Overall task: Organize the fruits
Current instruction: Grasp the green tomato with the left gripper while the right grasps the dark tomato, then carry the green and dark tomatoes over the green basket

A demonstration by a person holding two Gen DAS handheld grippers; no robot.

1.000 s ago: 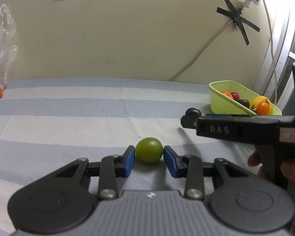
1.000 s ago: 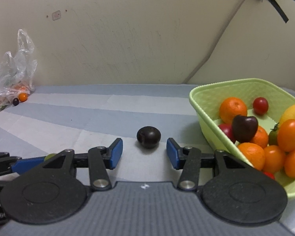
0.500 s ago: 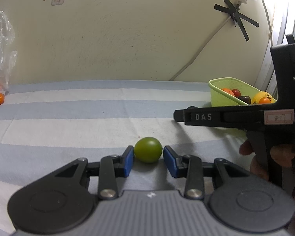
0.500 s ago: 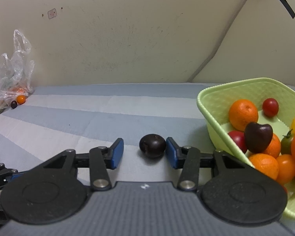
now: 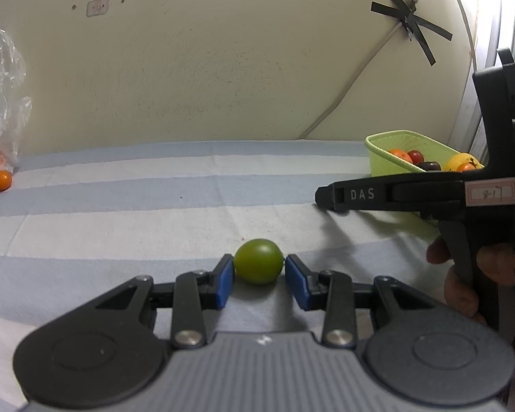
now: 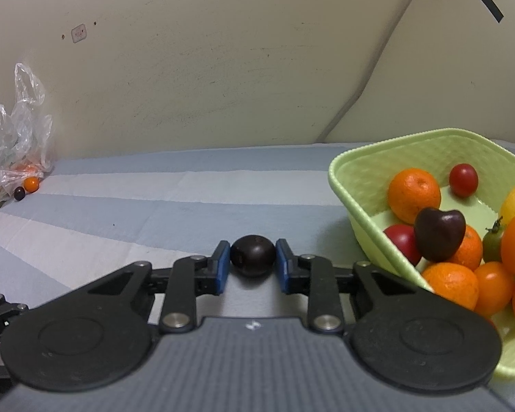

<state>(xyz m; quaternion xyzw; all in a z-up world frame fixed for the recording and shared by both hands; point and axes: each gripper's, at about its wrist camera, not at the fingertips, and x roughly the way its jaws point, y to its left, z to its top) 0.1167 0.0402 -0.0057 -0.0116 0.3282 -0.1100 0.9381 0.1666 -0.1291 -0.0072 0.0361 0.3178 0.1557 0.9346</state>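
We list two matching handheld grippers. The left gripper (image 5: pixel 259 276), along the bottom of its own view, has a grey ribbed body with a small white mark at its centre, two black round discs at the lower corners, black link arms each pinned by a silver screw, and blue pads on the fingertips (image 5: pixel 223 279). The right gripper (image 6: pixel 253 262) shows the same grey ribbed body, black discs, silver screws and blue pads. At the right edge of the left view we see the right gripper's side: a black finger lettered "DAS", a white label edged in pink, a black upright handle, and a person's hand (image 5: pixel 470 274) on it.
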